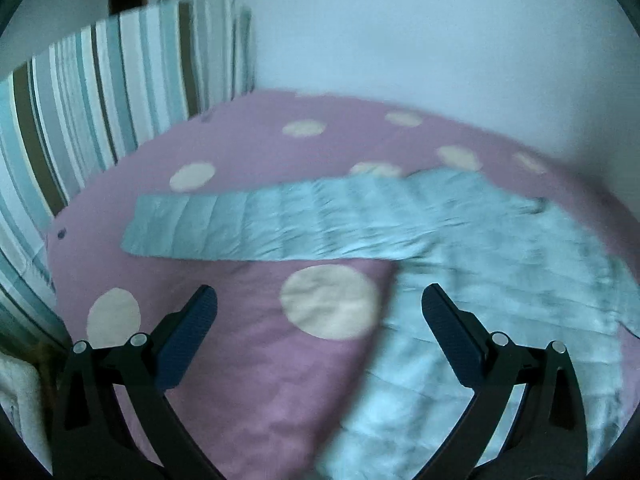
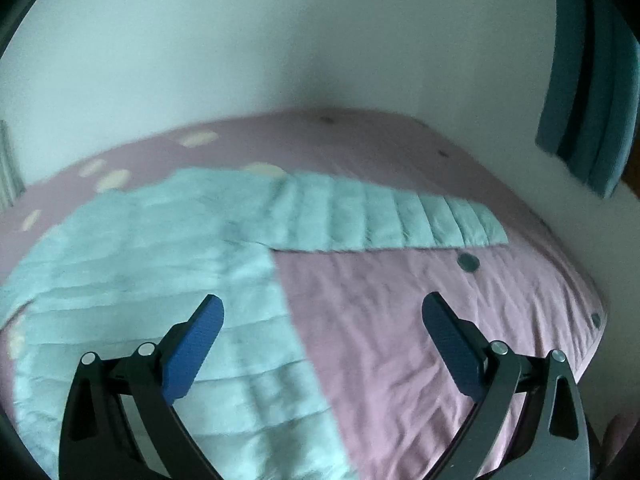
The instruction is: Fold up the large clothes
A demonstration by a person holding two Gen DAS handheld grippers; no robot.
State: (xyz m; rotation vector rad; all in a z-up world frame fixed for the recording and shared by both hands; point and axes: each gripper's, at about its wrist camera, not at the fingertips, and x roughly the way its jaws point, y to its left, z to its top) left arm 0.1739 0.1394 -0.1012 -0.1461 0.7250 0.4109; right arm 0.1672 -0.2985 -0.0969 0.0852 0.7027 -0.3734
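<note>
Jaws of both grippers stand spread wide with nothing between them. On the left gripper (image 1: 319, 300), two ribbed dark-blue pads (image 1: 192, 332) sit on black plastic arms with silver pivot pins, hovering over the bed; the right gripper (image 2: 322, 310) is built the same and hangs over the bed likewise, its left pad above pale fabric and its right pad above bare cover.

Below them lies the pale mint-blue quilted puffer jacket (image 2: 132, 264), spread flat on the bed, its surface stitched into soft horizontal channels with a slight sheen. One long sleeve (image 1: 256, 224) stretches straight out sideways in the left wrist view, ending in a squared cuff; the other sleeve (image 2: 396, 216) reaches out the opposite way in the right wrist view.

Under the jacket is a mauve-pink cotton bed cover (image 2: 420, 340), finely creased, printed with large cream round dots (image 1: 330, 306) and fastened with small dark round buttons (image 2: 468, 261) near its edge.

Beyond the bed stands a striped cushion in teal, white and brown bands (image 1: 100, 92), a plain white wall (image 1: 440, 32) and a teal padded panel (image 2: 592, 80).
</note>
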